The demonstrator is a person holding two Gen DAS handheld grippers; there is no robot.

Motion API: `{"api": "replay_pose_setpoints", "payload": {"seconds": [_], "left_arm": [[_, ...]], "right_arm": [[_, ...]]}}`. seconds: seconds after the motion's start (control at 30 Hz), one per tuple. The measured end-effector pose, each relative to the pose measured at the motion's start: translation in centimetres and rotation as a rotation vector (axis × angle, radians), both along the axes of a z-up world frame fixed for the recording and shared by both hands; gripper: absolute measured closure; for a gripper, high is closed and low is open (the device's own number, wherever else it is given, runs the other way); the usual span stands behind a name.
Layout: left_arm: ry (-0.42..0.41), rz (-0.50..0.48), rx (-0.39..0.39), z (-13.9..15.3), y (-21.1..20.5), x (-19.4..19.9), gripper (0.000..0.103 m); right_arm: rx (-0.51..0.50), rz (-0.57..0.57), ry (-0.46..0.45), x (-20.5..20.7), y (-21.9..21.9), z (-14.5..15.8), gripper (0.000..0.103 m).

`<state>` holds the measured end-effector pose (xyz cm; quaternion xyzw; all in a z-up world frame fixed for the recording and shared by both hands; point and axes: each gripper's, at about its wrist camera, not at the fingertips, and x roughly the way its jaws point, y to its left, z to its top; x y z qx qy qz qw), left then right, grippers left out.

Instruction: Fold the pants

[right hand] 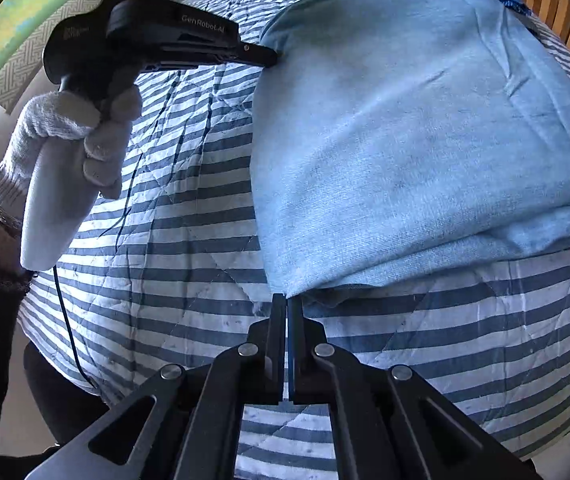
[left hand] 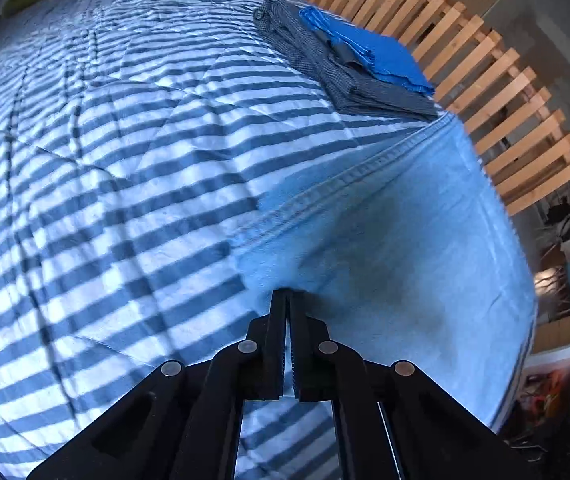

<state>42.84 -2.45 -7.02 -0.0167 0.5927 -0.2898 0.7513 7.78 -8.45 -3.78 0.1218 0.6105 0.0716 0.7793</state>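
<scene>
Two tools are closed on one garment, and everything rests on a bed whose striped quilt (right hand: 189,248) fills most of both views. Largest of the things on it is the pair of light blue denim pants (right hand: 425,140), which is spread flat in a doubled, roughly square panel toward the bed's slatted wooden side (left hand: 497,80). Thick, soft denim is suggested by the weave and the stitched seam: it is judged fairly heavy for cloth, limp rather than stiff, not slippery, and not fragile, so it should drape and drag when lifted and keep a crease once pressed. Corners and hemmed edges are judged the best places to be gripped, since several layers are caught there and the fold stays square.

Further along that same side of the bed, a smaller stack of folded clothes (left hand: 345,68) is seen, dark checked cloth under bright blue.

Smallest are the tools. The left tool (right hand: 273,58), carried in a gloved hand (right hand: 81,148), is pinched on the far corner of the pants. The right tool (right hand: 286,298) is drawn fully together at the near corner, with the cloth's edge apparently nipped at its tips.
</scene>
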Motion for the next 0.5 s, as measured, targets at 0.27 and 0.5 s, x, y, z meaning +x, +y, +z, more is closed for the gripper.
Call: {"api": "replay_pose_setpoints", "payload": {"seconds": [0.27, 0.5], "left_arm": [[-0.071, 0.057, -0.038, 5.2, 3.5, 2.6, 0.102], [-0.018, -0.058, -0.080, 1.9, -2.8, 2.2, 0.101]], "right_arm": [[0.129, 0.053, -0.040, -2.1, -1.4, 4.5, 0.099], [-0.015, -0.110, -0.183, 2.8, -5.0, 4.2, 0.098]]}}
